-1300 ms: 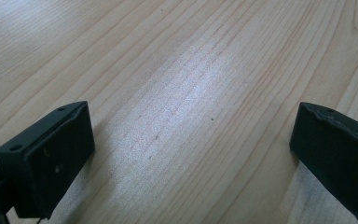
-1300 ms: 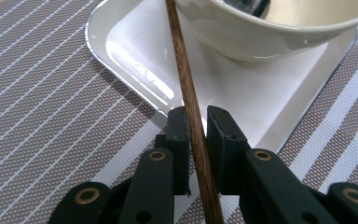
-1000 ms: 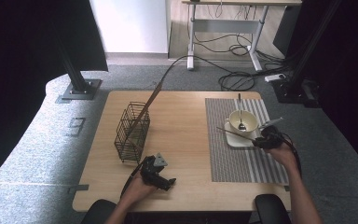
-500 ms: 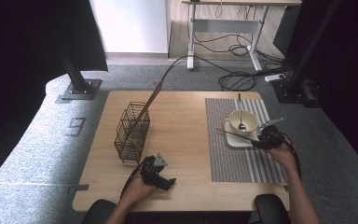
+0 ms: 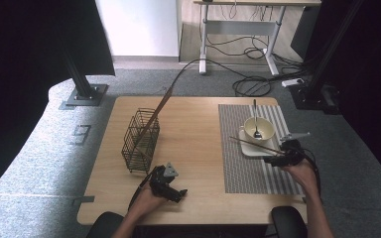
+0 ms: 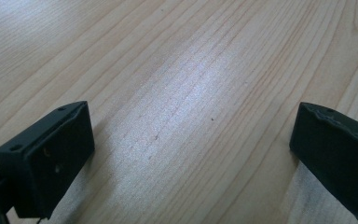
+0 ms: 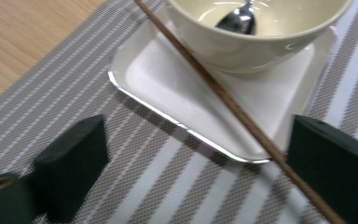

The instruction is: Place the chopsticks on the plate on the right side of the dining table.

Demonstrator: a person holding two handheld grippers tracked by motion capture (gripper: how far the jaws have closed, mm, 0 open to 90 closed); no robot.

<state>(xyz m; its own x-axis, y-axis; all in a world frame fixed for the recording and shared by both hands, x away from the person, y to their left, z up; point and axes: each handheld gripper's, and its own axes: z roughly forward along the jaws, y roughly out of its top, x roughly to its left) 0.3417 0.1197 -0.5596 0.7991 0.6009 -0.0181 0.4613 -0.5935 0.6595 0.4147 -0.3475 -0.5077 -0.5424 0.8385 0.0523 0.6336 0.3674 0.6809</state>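
Two claws: both stand wide open and hold nothing.
Left claw: near edge of the table, left of the middle; its jaws frame bare wood in the left gripper view, well apart from the dishes.
Right claw: near right, over the striped mat, just near of the tray; clearly the closer hand to the work.
Chopsticks: they lie across the near rim of the white tray, the long axis running from far left, by the bowl, to near right. In the right gripper view the near end passes just inside the right-hand jaw, so the sticks sit off to that side of the gap, not centred.
Judged next move: shift the right claw towards the sticks, then close across them.
Bowl: stands on the tray, with a spoon in it, handle leaning to the far side.
Wire basket: left of middle, farther off; whether anything lies in it, I cannot tell.
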